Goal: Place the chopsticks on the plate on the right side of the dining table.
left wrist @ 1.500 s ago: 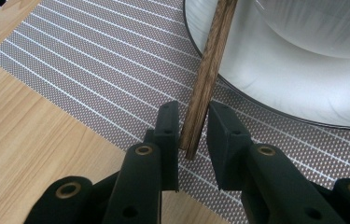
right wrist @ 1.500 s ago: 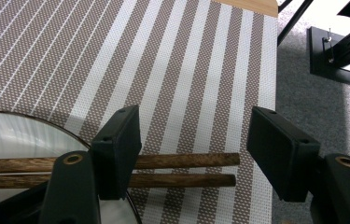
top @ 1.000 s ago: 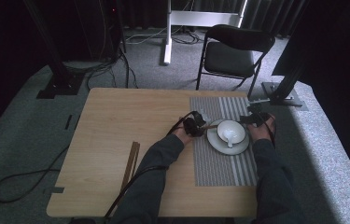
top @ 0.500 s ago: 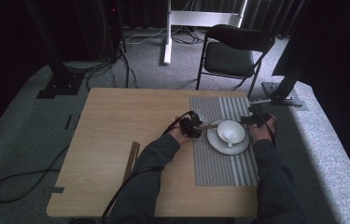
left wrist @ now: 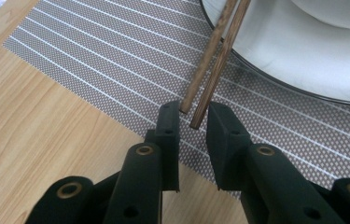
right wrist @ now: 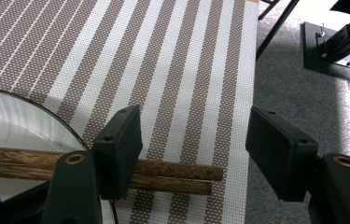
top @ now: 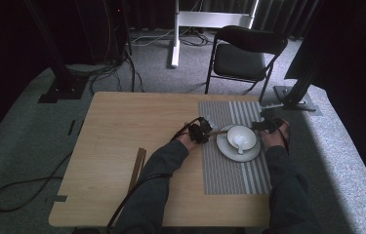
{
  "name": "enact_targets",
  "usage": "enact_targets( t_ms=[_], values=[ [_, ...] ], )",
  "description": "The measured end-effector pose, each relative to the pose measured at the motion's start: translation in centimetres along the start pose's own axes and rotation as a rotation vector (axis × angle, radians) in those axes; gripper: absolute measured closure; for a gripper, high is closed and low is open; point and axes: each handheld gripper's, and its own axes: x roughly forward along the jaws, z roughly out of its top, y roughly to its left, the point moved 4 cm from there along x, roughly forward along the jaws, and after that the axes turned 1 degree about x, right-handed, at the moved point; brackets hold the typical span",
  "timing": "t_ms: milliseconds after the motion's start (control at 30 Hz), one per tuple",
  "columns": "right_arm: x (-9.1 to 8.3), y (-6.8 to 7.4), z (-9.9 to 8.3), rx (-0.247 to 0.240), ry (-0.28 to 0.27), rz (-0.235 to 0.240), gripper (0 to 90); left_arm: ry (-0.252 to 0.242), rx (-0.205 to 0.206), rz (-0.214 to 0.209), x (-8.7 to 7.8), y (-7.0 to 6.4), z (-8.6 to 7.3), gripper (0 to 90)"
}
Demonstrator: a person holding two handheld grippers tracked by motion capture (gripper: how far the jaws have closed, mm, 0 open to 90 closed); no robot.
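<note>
Two wooden chopsticks (left wrist: pixel 214 56) lie side by side across the rim of a white plate (left wrist: pixel 294 60) on a striped placemat (left wrist: pixel 93 60). Their near ends sit at the tips of my left gripper (left wrist: pixel 193 109), whose jaws stand a narrow gap apart. In the right gripper view the chopsticks (right wrist: pixel 172 177) pass behind one jaw and end between the wide-open jaws of my right gripper (right wrist: pixel 196 116). In the high view the left gripper (top: pixel 205 131) is left of the plate (top: pixel 229 153) and the right gripper (top: pixel 267 124) is at its right. A white bowl (top: pixel 241 136) with a spoon (top: pixel 239 145) sits on the plate.
The placemat (top: pixel 234 178) covers the right part of the wooden table (top: pixel 132 126). A long wooden strip (top: pixel 136 168) lies near the left forearm. A black folding chair (top: pixel 246 53) stands beyond the table, and a metal stand base (top: pixel 293 97) lies off its far right corner.
Almost nothing has shifted. Both grippers stay beside the plate, and the chopsticks remain across it.
</note>
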Motion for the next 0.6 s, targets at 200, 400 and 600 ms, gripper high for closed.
enact_targets(
  t_ms=[200,400,600],
  values=[
    [-0.09,0.05,-0.12,-0.001,-0.002,-0.002,35.1,0.016,-0.011,0.021,0.39,0.23,0.07,77.4],
    [-0.18,-0.06,-0.25,0.002,-0.002,-0.004,35.7,0.022,-0.029,0.034,0.54,0.63,0.15,77.5],
    [-0.33,-0.19,-0.45,0.009,-0.004,0.000,36.0,0.026,-0.046,0.050,0.82,0.89,0.25,77.5]
  ],
)
